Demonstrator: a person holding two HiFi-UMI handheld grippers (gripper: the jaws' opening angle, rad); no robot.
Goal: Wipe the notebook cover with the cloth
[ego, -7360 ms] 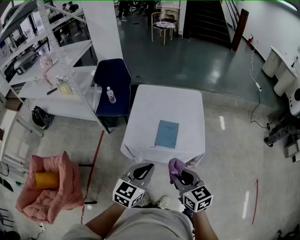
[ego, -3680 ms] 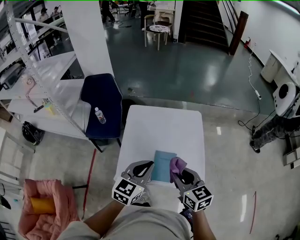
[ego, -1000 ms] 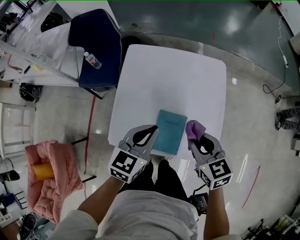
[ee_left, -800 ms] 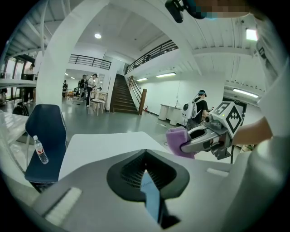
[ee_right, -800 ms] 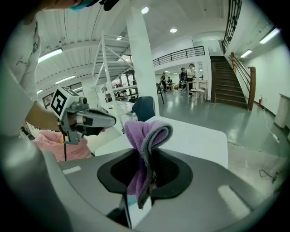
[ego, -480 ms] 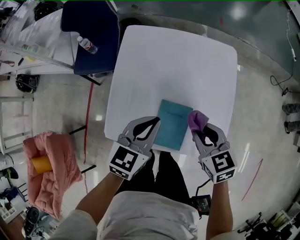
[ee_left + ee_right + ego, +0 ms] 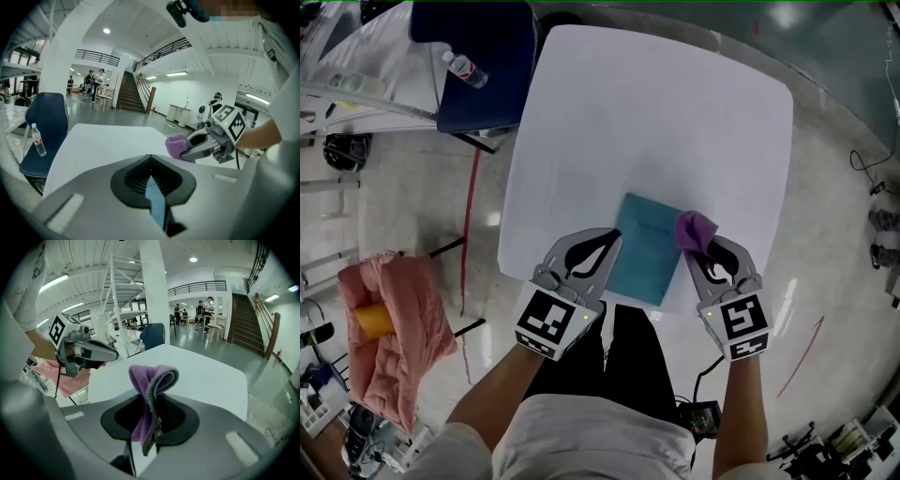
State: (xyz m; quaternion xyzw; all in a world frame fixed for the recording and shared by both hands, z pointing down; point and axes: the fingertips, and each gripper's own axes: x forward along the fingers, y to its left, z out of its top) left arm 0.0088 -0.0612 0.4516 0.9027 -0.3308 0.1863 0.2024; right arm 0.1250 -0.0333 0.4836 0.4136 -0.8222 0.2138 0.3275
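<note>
**Cloth poised at the notebook's right edge**

The white surface (image 7: 656,112) is carrying only one thing: the notebook (image 7: 645,246), which is lying closed and flat at the near edge, roughly midway between the two near corners. Its long sides are running away from the person, so the whole cover is facing up for wiping.

The left tongs (image 7: 612,240) are reaching in at the notebook's left edge with their tips pressed together and nothing gripped. A sliver of blue cover is showing through the slit behind them. They are probably being placed there to pin the book so it does not slide under the strokes.

The right tongs (image 7: 701,247) are clamping a purple cloth (image 7: 694,227), which is bunching into a soft fold beyond the tips. That fold is hanging at the notebook's right edge, near the far right corner. Whether it is touching the cover cannot be told.

The cover is showing as a plain teal-blue, matte and uncreased, with a short line of small print near its far end. No stain is showing on it.
</note>
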